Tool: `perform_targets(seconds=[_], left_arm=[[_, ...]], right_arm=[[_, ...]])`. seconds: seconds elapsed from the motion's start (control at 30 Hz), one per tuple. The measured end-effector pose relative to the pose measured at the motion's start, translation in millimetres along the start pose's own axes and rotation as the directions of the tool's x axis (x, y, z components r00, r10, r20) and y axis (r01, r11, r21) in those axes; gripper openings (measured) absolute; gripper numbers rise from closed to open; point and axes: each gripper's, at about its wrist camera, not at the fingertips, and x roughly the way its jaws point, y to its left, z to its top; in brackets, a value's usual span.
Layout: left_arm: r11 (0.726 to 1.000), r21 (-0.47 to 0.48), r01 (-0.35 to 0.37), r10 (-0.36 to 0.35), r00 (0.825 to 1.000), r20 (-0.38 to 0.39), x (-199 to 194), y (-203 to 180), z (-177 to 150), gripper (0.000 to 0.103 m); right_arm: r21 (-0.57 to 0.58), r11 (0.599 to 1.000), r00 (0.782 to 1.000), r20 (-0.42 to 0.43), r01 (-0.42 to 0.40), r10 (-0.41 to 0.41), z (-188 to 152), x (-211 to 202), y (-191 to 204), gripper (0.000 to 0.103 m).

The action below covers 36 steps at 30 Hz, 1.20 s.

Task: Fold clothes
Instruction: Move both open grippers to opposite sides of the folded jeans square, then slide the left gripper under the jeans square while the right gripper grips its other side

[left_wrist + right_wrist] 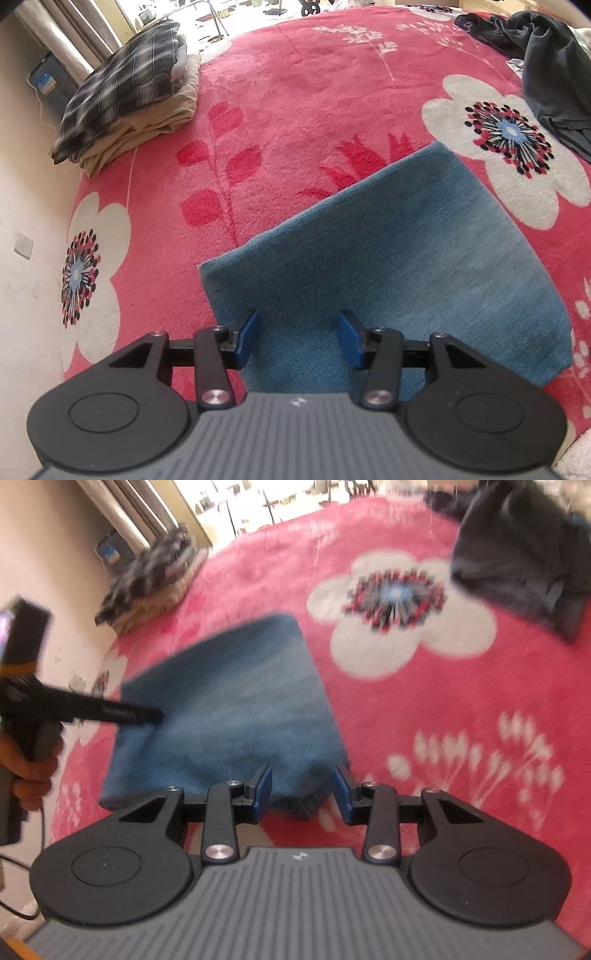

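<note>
A folded blue garment lies flat on the pink flowered bedspread. My left gripper is open, its blue pads apart over the garment's near left edge. In the right wrist view, which is blurred, the same blue garment lies ahead. My right gripper is open over its near right corner. The left gripper reaches in from the left over the garment's left edge, held by a hand.
A stack of folded clothes, plaid on top of beige, sits at the far left edge of the bed. A heap of dark unfolded clothes lies at the far right. A wall runs along the left.
</note>
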Motion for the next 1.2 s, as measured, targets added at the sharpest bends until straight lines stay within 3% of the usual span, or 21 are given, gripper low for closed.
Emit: perform_targets(seconds=[0.13,0.27,0.53,0.8,1.07,1.2], left_arm=[[1.000,-0.005,0.003,-0.003,1.000,-0.015,0.0,-0.3,1.4,0.053],[1.000,-0.006,0.013,-0.013,0.999,-0.030,0.0,1.1,3.3,0.054],[1.000,-0.007,0.028,-0.028,0.998,-0.048,1.2,3.7,4.4,0.056],[0.999,-0.014,0.040,-0.041,0.997,-0.059,3.3,5.7,5.8,0.056],[0.998,-0.013,0.057,-0.057,0.997,-0.056,2.8,9.1,5.4,0.057],[0.993,-0.043,0.108,-0.107,0.994,0.028,-16.1,30.0,-4.9,0.059]], right_arm=[[-0.015,0.999,0.998,0.060,-0.034,0.035,23.3,-2.5,9.4,0.036],[-0.042,0.998,0.996,0.075,-0.053,0.056,51.1,25.7,24.6,0.036],[-0.066,0.992,0.994,0.017,-0.111,0.113,93.5,90.0,45.6,0.035],[-0.036,0.994,0.993,-0.060,-0.106,0.104,100.6,128.9,52.3,0.036],[-0.038,0.994,0.992,-0.077,-0.103,0.100,101.1,140.3,53.4,0.036],[-0.035,0.991,0.990,-0.065,-0.131,0.128,105.5,128.2,48.1,0.036]])
